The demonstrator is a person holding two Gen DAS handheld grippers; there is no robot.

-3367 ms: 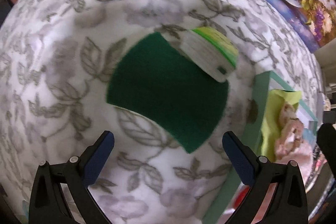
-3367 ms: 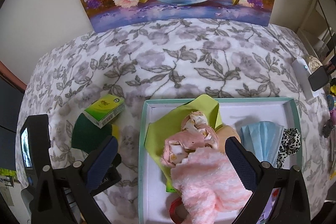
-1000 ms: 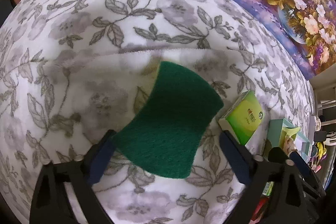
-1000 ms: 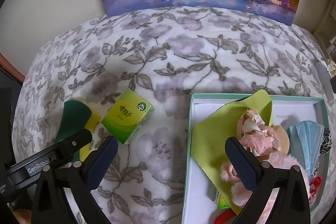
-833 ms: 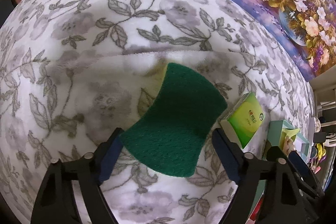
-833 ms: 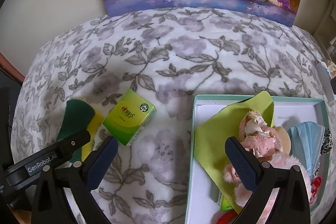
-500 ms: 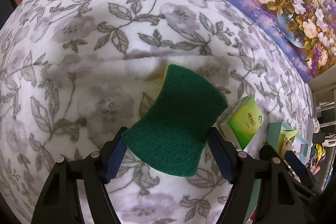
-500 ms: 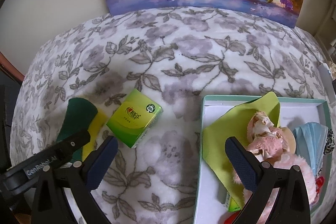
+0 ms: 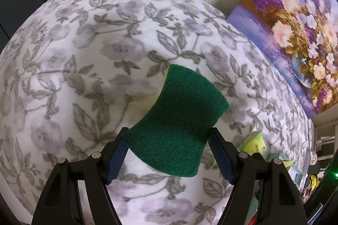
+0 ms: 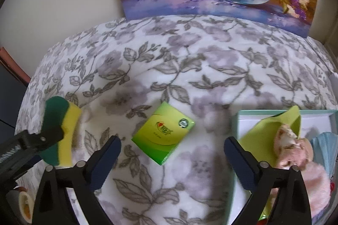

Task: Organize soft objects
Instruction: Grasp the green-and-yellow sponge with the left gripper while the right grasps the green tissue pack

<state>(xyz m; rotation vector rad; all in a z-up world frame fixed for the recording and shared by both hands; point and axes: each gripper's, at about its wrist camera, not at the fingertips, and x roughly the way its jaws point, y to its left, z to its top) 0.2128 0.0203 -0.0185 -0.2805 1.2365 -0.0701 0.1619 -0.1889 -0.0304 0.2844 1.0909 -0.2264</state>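
Counted: one sponge (image 9: 177,121) with green scouring side and yellow foam, one green tissue pack (image 10: 163,132), one mint box (image 10: 237,134) with soft things inside, all on the flowered blanket (image 9: 88,52). Against a second ago, left gripper (image 9: 168,148) now clamped on the sponge's sides and lifted off the blanket; right gripper (image 10: 172,157) wide, closing a little, nothing pressed, above the pack. Yellow foam seen plainly only in the right wrist view.
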